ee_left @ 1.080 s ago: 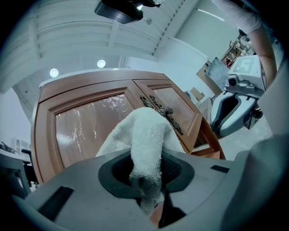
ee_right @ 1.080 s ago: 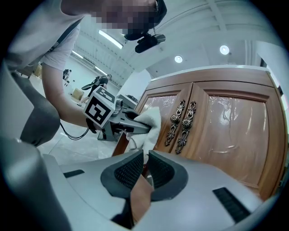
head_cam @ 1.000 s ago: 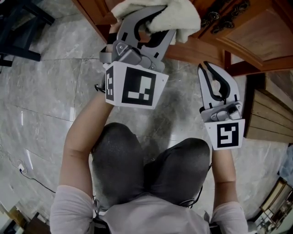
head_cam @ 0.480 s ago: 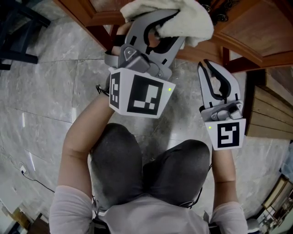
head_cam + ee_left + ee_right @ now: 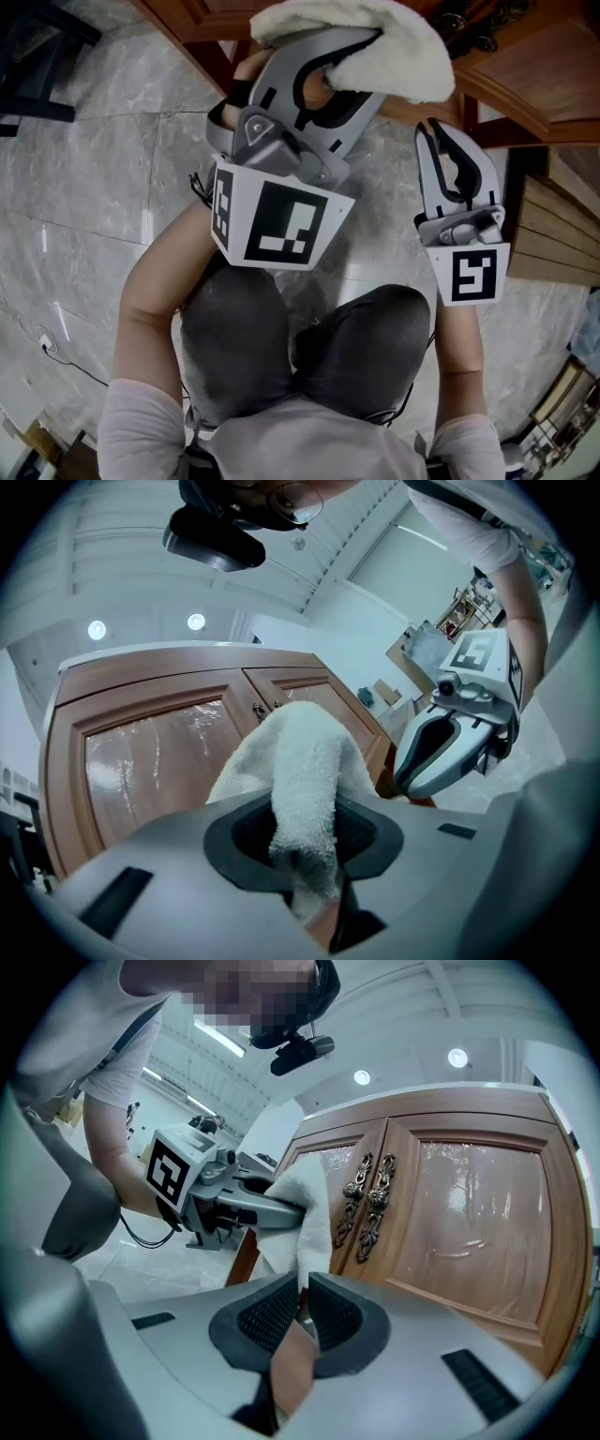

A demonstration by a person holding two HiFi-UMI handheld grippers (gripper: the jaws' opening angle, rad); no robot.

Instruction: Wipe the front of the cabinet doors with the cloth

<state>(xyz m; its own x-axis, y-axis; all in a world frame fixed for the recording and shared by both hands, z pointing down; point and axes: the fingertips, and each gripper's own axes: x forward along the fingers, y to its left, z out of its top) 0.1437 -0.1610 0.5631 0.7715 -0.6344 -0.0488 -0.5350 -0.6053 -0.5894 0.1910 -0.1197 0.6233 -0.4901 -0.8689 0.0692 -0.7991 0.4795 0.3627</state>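
Left gripper view: the left tongs (image 5: 305, 841) are clamped on the one white cloth (image 5: 305, 752). The cloth runs up between the dark pads and bunches out past the tips. It is held in front of the cabinet (image 5: 141, 752), near the seam where the two doors meet. No view shows for certain whether it touches the wood.

In the right gripper view the right tongs (image 5: 302, 1302) have their jaws drawn together to a thin slit with nothing between them. They point at the cabinet just to the right of the cloth and the left tongs.

The cabinet has two wooden doors, each with a glossy panel, and both are closed, so its inside is hidden. Two ornate dark handles (image 5: 366, 1199) hang side by side at the seam, just beside the cloth.

In the head view the person's knees (image 5: 309, 347) are bent over the grey marble floor (image 5: 94, 141) in front of the cabinet.
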